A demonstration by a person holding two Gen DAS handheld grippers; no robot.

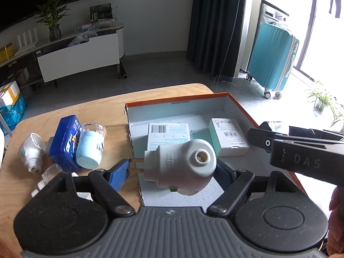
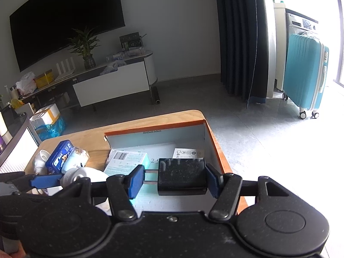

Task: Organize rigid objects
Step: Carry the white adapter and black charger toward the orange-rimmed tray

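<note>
1. White plug-in device (image 1: pixel 185 167), rigid smooth plastic and judged light, is pinched in the left gripper (image 1: pixel 172 169) above the orange-rimmed cardboard box (image 1: pixel 178 101); one pad bears on its prongs, a slippery hold.
2. Black charger (image 2: pixel 181 176) is clamped likewise in the right gripper (image 2: pixel 174 177), over the same box.
3. Flat body sides are judged the surer purchase.
4. Blue tin (image 1: pixel 65 143) and the clear cup (image 1: pixel 91 146) wait on the tabletop (image 1: pixel 107 107).

Left gripper (image 1: pixel 172 169) clamps white plug-in device (image 1: pixel 182 167) above orange-rimmed box (image 1: pixel 240 107); blue tin (image 1: pixel 65 143), cup (image 1: pixel 91 145) on table (image 1: pixel 64 109).
</note>
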